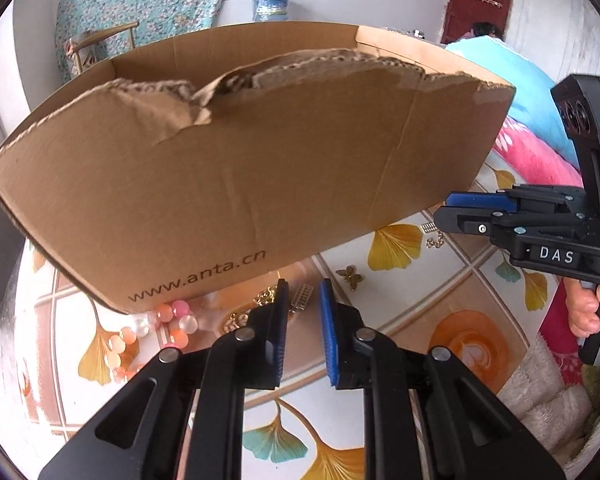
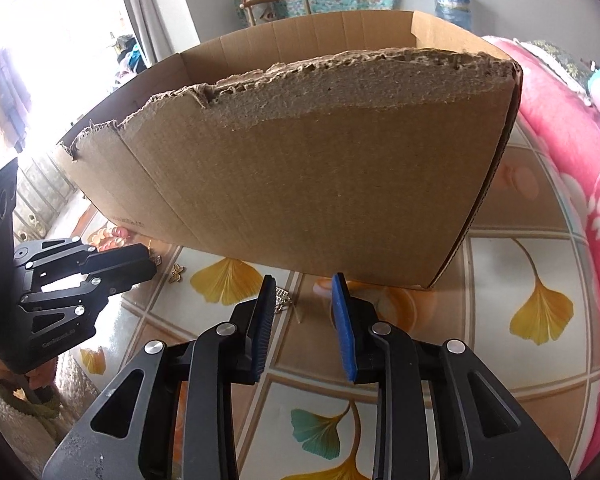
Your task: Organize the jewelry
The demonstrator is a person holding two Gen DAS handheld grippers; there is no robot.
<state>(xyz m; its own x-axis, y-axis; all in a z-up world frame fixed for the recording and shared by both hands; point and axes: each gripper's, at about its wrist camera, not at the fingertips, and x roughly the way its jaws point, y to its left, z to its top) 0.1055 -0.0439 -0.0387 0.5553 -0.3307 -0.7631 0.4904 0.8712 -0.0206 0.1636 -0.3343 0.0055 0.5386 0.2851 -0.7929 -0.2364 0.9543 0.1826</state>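
Observation:
A torn cardboard box [image 1: 260, 168] stands on the ginkgo-patterned table [image 1: 420, 292]. In front of it lie a pink and white bead bracelet [image 1: 160, 328], gold ornaments [image 1: 266, 295] and a gold butterfly [image 1: 350, 276]. My left gripper [image 1: 304, 292] is low at the box's foot, its jaws narrowed on a small silver clip [image 1: 303, 298]. My right gripper [image 2: 303, 280] stands open above the table with nothing pressed between its pads. A small silver and gold piece [image 2: 282, 298] lies beside its left finger [image 2: 266, 300]. The box's inside is hidden.
A pink flowered blanket [image 2: 572, 152] borders the table on the right. A chair [image 2: 276, 0] and a patterned cloth stand behind the box. A person's hand [image 1: 588, 308] holds the right gripper's handle. A fluffy white cloth [image 1: 548, 392] lies at the near right.

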